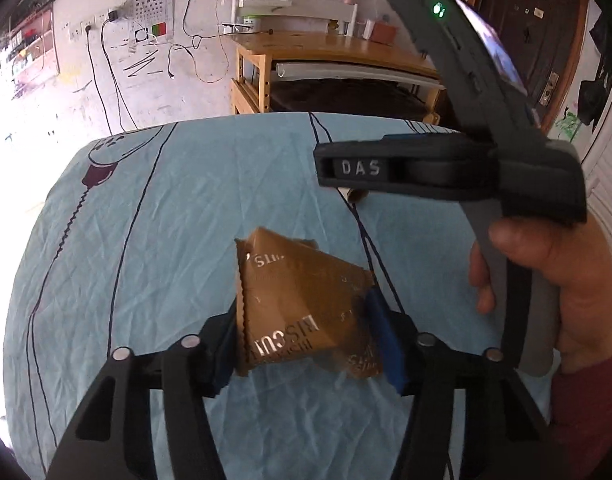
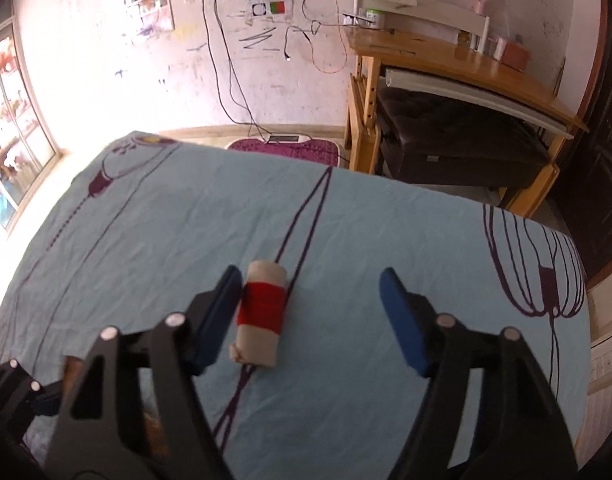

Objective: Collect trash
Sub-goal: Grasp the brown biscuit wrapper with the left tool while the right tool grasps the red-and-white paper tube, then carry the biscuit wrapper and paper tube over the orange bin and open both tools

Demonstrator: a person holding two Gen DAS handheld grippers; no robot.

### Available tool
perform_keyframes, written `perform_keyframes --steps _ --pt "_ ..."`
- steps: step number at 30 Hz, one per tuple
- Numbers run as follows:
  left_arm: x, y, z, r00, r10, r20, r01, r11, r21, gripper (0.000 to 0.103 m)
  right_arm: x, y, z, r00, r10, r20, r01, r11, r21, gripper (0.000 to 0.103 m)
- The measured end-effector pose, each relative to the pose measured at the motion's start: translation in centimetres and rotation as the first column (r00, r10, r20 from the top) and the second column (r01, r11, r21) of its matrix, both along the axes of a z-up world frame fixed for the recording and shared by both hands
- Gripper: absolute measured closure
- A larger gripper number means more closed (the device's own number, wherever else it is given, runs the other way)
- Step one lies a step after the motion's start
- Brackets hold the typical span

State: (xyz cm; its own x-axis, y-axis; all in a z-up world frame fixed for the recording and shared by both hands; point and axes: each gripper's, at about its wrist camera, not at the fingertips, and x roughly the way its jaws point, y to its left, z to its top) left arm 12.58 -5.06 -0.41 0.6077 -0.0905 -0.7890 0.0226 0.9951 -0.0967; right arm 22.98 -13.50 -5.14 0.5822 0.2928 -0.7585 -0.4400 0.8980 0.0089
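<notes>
In the left wrist view, the left gripper (image 1: 306, 336) sits at the lower centre of the frame, its blue-padded fingers (image 1: 382, 344) clamped on a brown biscuit wrapper (image 1: 302, 300) that stands up between them above the light blue tablecloth (image 1: 178, 208). At the right of the frame a hand (image 1: 546, 280) holds the dark body of the other gripper, which bears the letters "DAS", and a small beige object peeks out just beneath it on the cloth. A wooden desk (image 1: 338, 50) stands against the wall in the upper centre. In the right wrist view, the right gripper (image 2: 310, 312) has its jaws spread wide apart over the tablecloth (image 2: 386, 224). A beige paper roll with a red band (image 2: 262, 316) lies on the cloth between the fingers, just beside the left pad (image 2: 220, 312) and well apart from the right one. The wooden desk (image 2: 446, 60) occupies the upper right.
</notes>
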Motion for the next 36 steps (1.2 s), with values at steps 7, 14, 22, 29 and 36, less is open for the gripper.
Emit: perform_keyframes --steps 7,14,22,29,36 --pt "-0.2 0.2 0.1 0.999 0.025 0.024 -0.024 0.999 -0.022 0.071 -0.7 1.0 -0.3 0.998 0.061 -0.031 -0.061 0.998 0.014 0.074" --pt "-0.5 0.4 0.5 0.999 0.022 0.031 -0.021 1.0 -0.022 0.071 -1.2 -0.1 -0.3 0.998 0.053 -0.044 -0.05 0.996 0.081 0.084" --pt "-1.0 0.6 1.9 0.995 0.04 0.086 -0.039 0.999 -0.004 0.071 -2.5 -4.9 2.9 1.0 -0.003 0.015 -0.002 0.953 0.302 0.083" --pt "-1.5 -0.6 3.8 0.989 0.022 0.146 -0.026 0.999 0.024 0.071 -4.9 -9.6 5.1 0.997 -0.053 0.062 0.019 0.89 0.455 0.083" --pt "-1.6 -2.8 5.7 0.98 -0.029 0.197 0.021 0.999 0.044 0.071 -7.7 -16.0 7.3 0.984 -0.134 0.118 0.048 0.834 0.549 0.083"
